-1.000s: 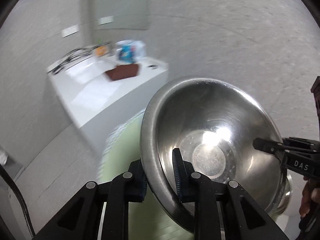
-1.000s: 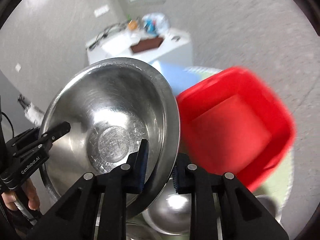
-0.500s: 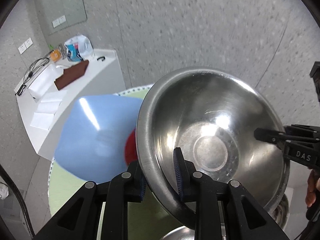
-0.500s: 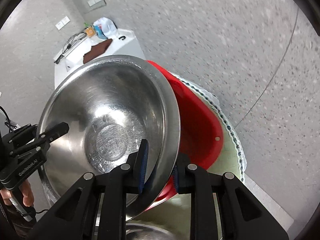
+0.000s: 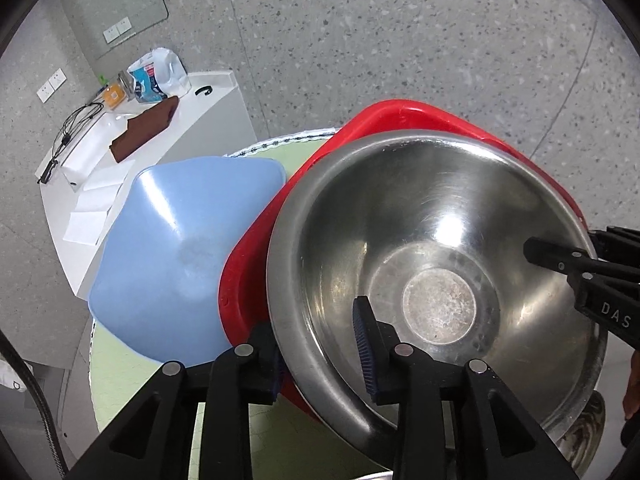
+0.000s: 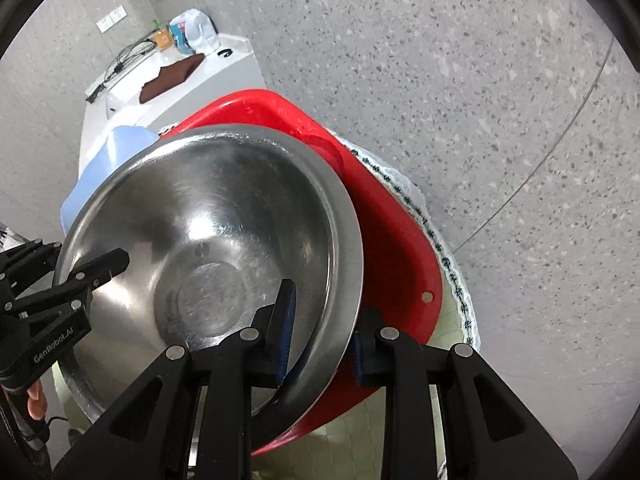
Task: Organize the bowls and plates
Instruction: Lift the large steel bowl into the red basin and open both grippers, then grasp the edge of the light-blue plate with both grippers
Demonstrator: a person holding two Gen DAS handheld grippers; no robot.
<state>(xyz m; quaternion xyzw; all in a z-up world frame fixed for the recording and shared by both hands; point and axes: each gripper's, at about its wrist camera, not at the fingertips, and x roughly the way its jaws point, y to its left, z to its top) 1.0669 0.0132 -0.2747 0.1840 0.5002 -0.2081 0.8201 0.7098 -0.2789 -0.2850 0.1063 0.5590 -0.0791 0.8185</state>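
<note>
A large steel bowl is held by both grippers on opposite sides of its rim. My left gripper is shut on the near rim in the left wrist view. My right gripper is shut on the rim in the right wrist view, where the bowl shows too. The bowl hangs tilted just over a red tub, also in the right wrist view. An upturned blue tub lies beside the red one. Whether the bowl touches the red tub I cannot tell.
The tubs stand on a round table with a green cloth with a patterned border. A white counter with cables, a brown cloth and packets stands beyond. Another steel item lies low at the right. Grey speckled floor surrounds.
Both grippers have swung the bowl over and down toward the table. The red tub and the blue tub have come into view beneath and beside the bowl.
</note>
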